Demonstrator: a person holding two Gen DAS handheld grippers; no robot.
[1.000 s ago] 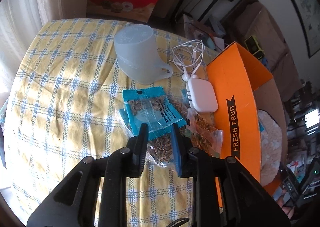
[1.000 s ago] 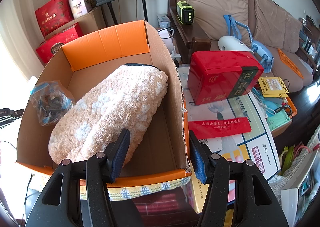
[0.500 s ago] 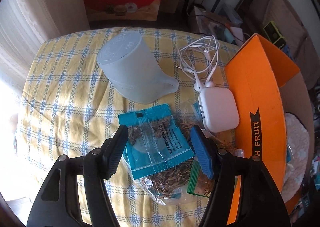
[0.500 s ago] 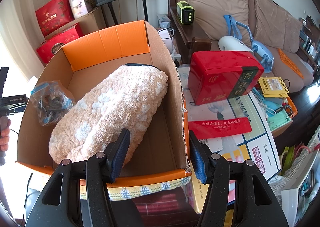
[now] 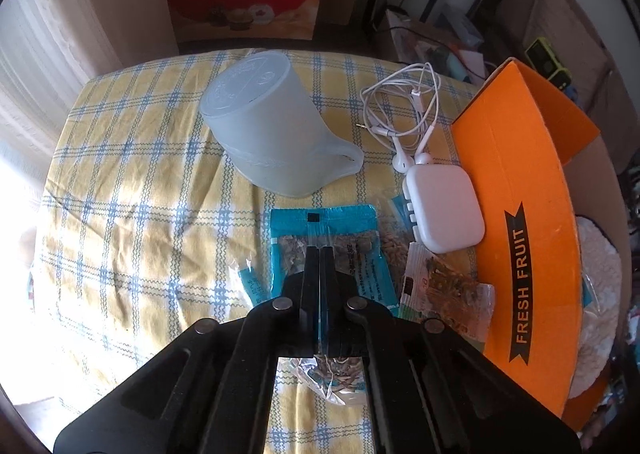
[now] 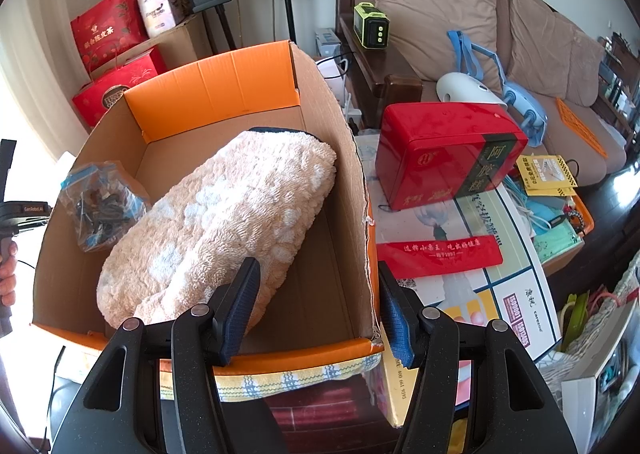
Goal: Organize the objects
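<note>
Two sets of tongs work around an orange cardboard box (image 6: 212,94) at the right edge of the checked-cloth surface (image 5: 132,182). Inside the box lie a fluffy beige towel (image 6: 224,222) and a clear bag of dark bits (image 6: 100,206) against its left wall. Left of the box sit an upturned frosted plastic jug (image 5: 276,130), a white charger (image 5: 444,210) and tangled white earphones (image 5: 404,110). The left tongs (image 5: 321,258) are clamped on a teal snack packet (image 5: 328,226); the right tongs (image 6: 316,306) hang apart over the box's near corner.
</note>
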